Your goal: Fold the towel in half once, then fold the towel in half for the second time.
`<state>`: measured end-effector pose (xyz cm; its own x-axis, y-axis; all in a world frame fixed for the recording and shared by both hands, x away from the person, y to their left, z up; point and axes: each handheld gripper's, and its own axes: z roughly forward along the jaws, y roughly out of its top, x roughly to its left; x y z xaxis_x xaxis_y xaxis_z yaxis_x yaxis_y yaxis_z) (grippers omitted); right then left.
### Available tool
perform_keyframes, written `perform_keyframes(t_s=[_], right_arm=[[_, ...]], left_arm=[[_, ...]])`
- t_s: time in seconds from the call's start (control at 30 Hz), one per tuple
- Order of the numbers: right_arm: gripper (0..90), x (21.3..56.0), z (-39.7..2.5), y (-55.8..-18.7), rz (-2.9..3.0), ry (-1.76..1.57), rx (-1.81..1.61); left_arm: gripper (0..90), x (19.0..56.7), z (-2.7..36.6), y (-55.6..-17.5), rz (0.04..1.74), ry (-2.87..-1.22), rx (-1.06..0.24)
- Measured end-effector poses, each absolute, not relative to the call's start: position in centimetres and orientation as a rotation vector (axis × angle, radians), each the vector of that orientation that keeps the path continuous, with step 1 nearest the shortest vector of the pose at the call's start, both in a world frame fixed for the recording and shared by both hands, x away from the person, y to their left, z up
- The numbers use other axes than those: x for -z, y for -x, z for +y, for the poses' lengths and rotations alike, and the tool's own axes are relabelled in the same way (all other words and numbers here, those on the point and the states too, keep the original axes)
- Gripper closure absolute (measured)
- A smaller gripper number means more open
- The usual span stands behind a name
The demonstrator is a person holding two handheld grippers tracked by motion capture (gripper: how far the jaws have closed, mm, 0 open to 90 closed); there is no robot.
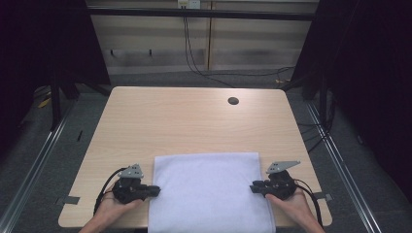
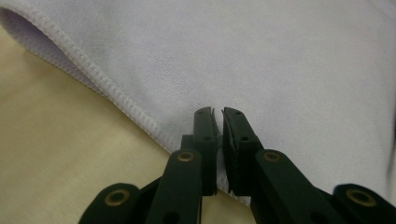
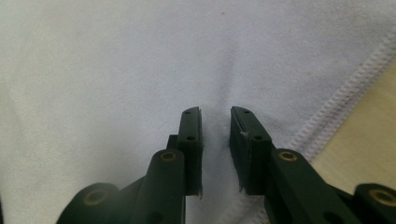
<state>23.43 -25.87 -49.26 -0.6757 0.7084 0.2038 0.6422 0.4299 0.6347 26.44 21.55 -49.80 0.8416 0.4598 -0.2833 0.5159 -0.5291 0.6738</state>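
A white towel (image 1: 209, 189) lies flat at the table's front middle, and its near end hangs over the front edge. My left gripper (image 1: 156, 190) is at the towel's left hem. In the left gripper view its jaws (image 2: 218, 112) are pressed almost together on the towel (image 2: 280, 56) just inside the stitched hem. My right gripper (image 1: 253, 187) is at the right hem. In the right gripper view its jaws (image 3: 215, 111) stand a little apart, and a small ridge of the towel (image 3: 116, 60) rises between them.
The light wooden table (image 1: 194, 121) is bare beyond the towel, apart from a round cable hole (image 1: 233, 101) at the back right. Cables trail across the floor behind the table, and metal rails run along both sides.
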Motion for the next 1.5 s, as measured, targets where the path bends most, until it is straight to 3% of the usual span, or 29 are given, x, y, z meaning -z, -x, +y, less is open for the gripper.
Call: perform_keyframes(t_s=[0.17, 0.27, 0.47, 0.73, 1.13, 1.17, 1.3, 1.5], right_arm=[[64.6, 48.7, -25.7, -23.8, 2.532, -1.168, -1.076], [60.7, 48.3, -26.7, -26.1, 2.436, -1.228, -1.123], [51.9, 47.9, -27.7, -30.4, 2.284, -1.268, -1.115], [51.0, 49.6, -27.6, -32.8, 2.319, -1.297, -1.099], [53.1, 50.4, -28.0, -33.0, 2.376, -1.318, -1.127], [55.8, 50.4, -28.0, -33.0, 2.377, -1.325, -1.136], [76.2, 50.4, -28.1, -32.9, 2.440, -1.331, -1.180], [84.3, 49.3, -28.3, -33.0, 2.433, -1.337, -1.224]], left_arm=[[75.6, 49.2, 21.7, -27.6, 0.714, -2.169, 0.073], [74.6, 48.2, 22.3, -29.7, 0.756, -2.094, -0.008], [61.6, 48.7, 22.4, -33.9, 0.824, -2.075, -0.080], [48.3, 49.6, 21.2, -35.9, 0.852, -2.102, -0.059], [54.8, 50.2, 20.5, -35.0, 0.844, -2.160, -0.101], [56.1, 50.1, 20.5, -34.9, 0.837, -2.167, -0.096], [79.2, 50.2, 20.6, -34.6, 0.808, -2.163, -0.019], [83.4, 49.4, 21.5, -35.5, 0.833, -2.057, 0.025]])
